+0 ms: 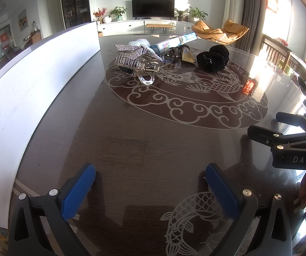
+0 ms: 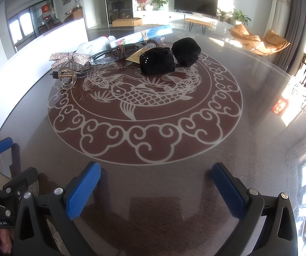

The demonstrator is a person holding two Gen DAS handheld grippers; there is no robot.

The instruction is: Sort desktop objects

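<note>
A heap of small objects lies at the far side of the round table: a clear hair claw clip (image 1: 145, 68) (image 2: 67, 75), a rhinestone bow (image 1: 136, 50) (image 2: 71, 57), a black velvet scrunchie bow (image 1: 213, 58) (image 2: 170, 56), sunglasses (image 2: 110, 54), a long blue-and-white box (image 1: 174, 41) (image 2: 144, 34) and a white knitted piece (image 1: 139, 42) (image 2: 93, 45). My left gripper (image 1: 150, 176) is open low over the near table, holding nothing. My right gripper (image 2: 156, 176) is open too, well short of the heap. Each gripper shows at the edge of the other's view.
A tall white board (image 1: 35, 81) stands along the table's left side. The glass tabletop (image 2: 153, 128) carries a red fish medallion. A small red item (image 1: 248, 86) (image 2: 279, 106) lies near the right rim in bright sun. Chairs and a TV cabinet stand beyond.
</note>
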